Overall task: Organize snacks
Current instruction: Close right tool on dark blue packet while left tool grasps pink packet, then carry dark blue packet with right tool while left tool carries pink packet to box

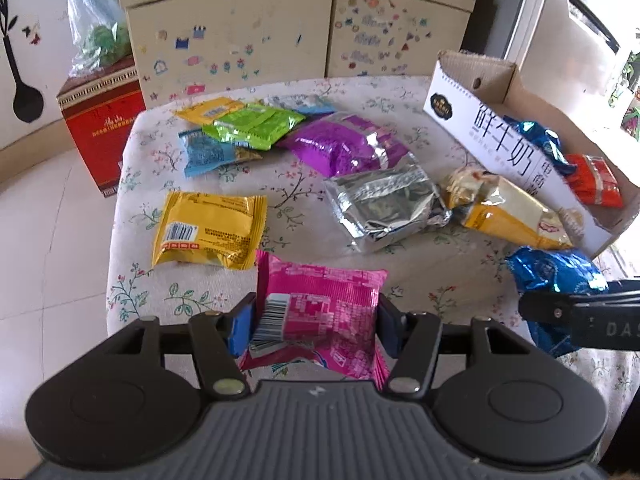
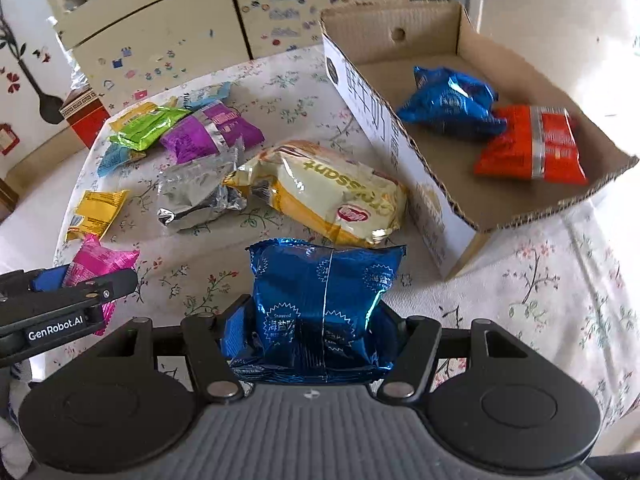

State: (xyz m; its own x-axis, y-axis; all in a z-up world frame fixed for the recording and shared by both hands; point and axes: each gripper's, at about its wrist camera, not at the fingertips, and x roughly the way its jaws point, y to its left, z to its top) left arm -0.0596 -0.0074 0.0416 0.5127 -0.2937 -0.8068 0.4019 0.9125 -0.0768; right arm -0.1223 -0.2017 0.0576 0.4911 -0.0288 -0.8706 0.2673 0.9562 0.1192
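Box point(image 2: 448, 196): blue packet point(image 2: 448, 102), orange packet point(image 2: 532, 146)

Two matching handheld grippers, black and grey.
Left gripper point(image 1: 316, 328): blue pads, ribbed grey housing at 6 o'clock, silver pivot screws; "GenRobot.AI" lettering on its side.

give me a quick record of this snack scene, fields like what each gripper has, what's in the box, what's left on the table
left gripper: shut on pink packet
right gripper: shut on blue packet
cardboard box: holds a second blue pack and an orange pack
beside box: croissant pack, silver pack
far cluster: purple pack, green pack
alone: yellow pack
surface: floral tablecloth
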